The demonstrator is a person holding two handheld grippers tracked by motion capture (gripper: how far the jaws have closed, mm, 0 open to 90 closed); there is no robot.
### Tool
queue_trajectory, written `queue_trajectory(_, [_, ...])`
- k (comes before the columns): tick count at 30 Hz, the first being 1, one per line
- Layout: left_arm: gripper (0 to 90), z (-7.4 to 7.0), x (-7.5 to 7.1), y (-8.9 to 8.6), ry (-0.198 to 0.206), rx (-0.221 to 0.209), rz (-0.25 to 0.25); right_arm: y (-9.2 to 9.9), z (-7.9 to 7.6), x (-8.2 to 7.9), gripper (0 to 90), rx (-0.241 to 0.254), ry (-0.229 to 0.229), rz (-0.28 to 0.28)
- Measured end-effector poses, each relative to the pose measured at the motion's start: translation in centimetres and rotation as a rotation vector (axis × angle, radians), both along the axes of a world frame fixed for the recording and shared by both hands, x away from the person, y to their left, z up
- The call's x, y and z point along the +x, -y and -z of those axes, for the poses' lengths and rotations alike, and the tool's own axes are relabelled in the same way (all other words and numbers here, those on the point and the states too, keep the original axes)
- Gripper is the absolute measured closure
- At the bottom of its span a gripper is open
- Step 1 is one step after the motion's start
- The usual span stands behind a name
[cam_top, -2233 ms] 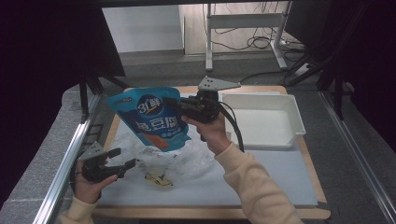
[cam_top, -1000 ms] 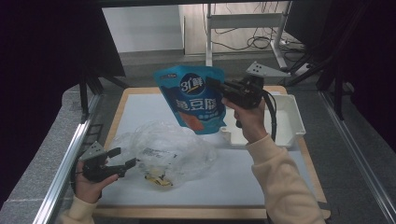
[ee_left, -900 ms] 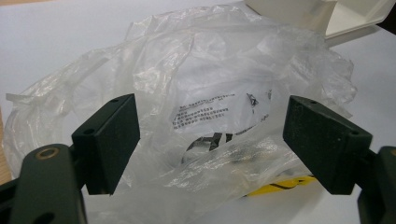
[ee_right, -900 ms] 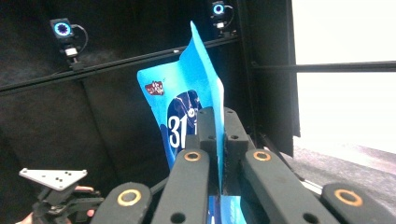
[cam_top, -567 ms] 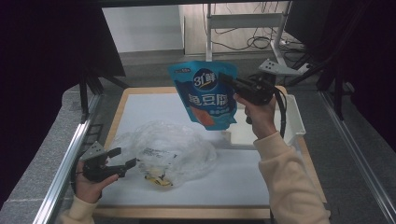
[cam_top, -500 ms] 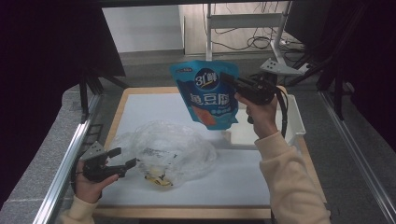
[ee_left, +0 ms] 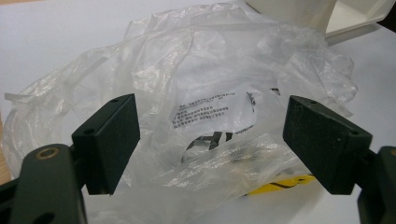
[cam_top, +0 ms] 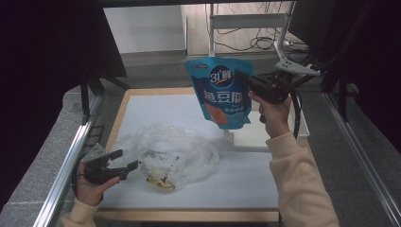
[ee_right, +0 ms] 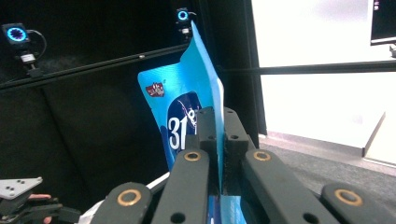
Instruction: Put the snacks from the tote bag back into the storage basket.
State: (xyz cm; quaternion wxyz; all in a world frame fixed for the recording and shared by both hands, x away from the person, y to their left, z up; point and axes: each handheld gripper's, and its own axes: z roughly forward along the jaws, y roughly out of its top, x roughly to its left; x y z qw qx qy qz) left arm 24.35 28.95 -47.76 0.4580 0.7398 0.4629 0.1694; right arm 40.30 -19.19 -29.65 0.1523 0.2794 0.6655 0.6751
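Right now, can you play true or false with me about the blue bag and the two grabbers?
1. The right gripper pinches the blue snack pouch by its edge. True.
2. The blue snack pouch lies flat on the table. False: it hangs in the air, above the table's far side near the white tray.
3. The left gripper has its jaws apart. True: they stand wide, facing the clear plastic bag.
4. The left gripper squeezes the clear plastic bag. False: its pads press on nothing.
5. The clear plastic bag is smooth and neatly folded. False: it sits crumpled on the white table, with something yellow inside.
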Motion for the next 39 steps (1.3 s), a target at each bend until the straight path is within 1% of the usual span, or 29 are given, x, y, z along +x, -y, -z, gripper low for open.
queue_trajectory(19, [19.1,0.0,0.0,-0.1,-0.001,0.003,0.000,2.4,1.2,2.0,89.1,-0.013,-0.023,0.090])
queue_trajectory(30, [19.1,0.0,0.0,-0.1,-0.001,0.003,0.001,4.4,1.6,3.1,89.1,0.009,-0.025,0.137])
queue_trajectory(39, [19.1,0.1,0.1,0.0,-0.004,0.008,0.001,5.3,2.4,4.4,89.0,-0.010,-0.044,0.173])
